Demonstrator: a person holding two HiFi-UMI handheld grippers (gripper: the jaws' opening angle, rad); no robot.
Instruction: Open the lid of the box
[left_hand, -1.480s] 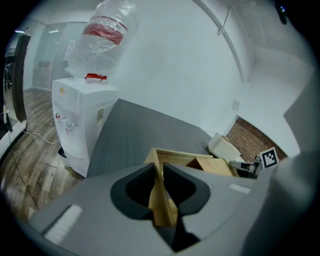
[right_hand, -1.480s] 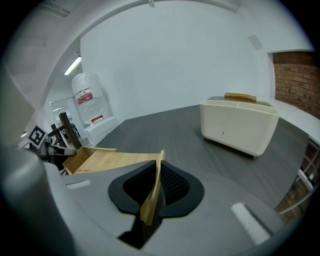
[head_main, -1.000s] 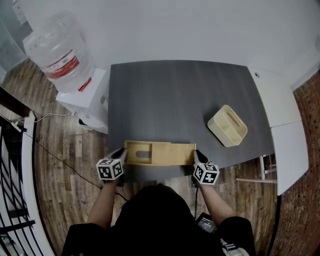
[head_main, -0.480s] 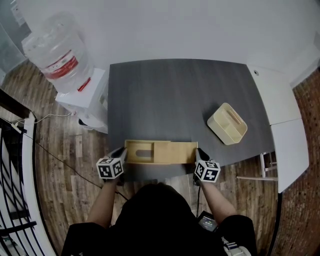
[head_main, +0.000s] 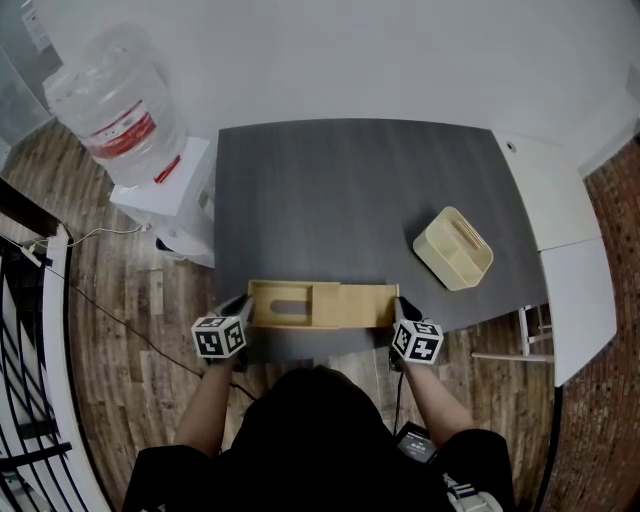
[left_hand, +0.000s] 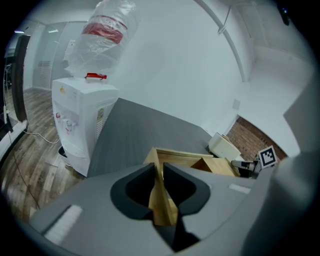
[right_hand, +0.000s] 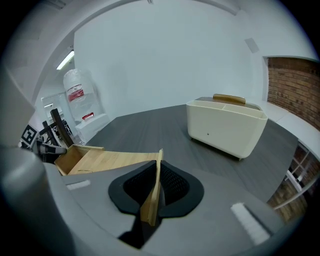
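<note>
The long light wooden box (head_main: 285, 305) lies on the dark grey tabletop (head_main: 340, 200), right between the two tools, at the tabletop's near edge. The left tool (left_hand: 159, 175) is clenched on the thin end wall of the box. The right tool (right_hand: 155, 185) is clenched on the end of the flat wooden lid (right_hand: 115, 160), a thin board that stands between its jaws. The lid sticks out a little toward the right tool. The part of the box next to the left tool is already open.

To do this step well, I think the left tool should hold the box firm in its place. The right tool should pull the lid straight away from the left tool, flat and level. If the lid tips up or twists, it may jam in the box. A slow, even pull looks best. The grip is on a thin edge, so it must squeeze enough not to slip. The cream plastic caddy (head_main: 455, 250) sits well beyond the right tool, so it is not in the way.
</note>
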